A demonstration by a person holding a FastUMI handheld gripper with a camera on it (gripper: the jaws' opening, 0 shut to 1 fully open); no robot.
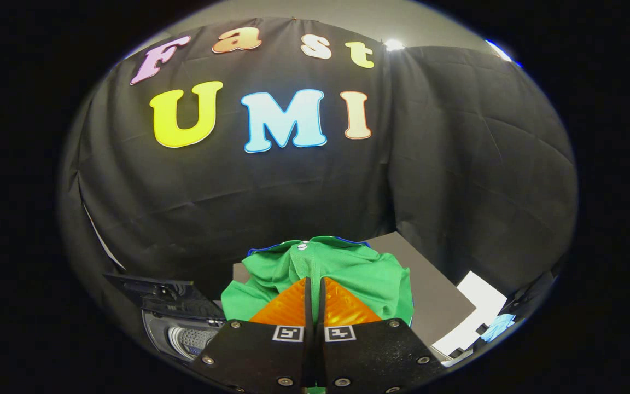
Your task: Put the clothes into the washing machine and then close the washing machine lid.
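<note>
A green garment with a blue edge and a white button bunches up just ahead of my fingers and spreads to both sides of them. My gripper is shut, its two fingers pressed together with a fold of the green cloth pinched between them. A bit of green also shows under the fingers' base. Down to the left of the fingers is the washing machine. Its dark lid stands raised and the pale drum opening shows below it.
A grey board or tabletop lies behind and to the right of the garment. A white sheet and a small light-blue thing sit at its right end. Black cloth walls close the booth behind.
</note>
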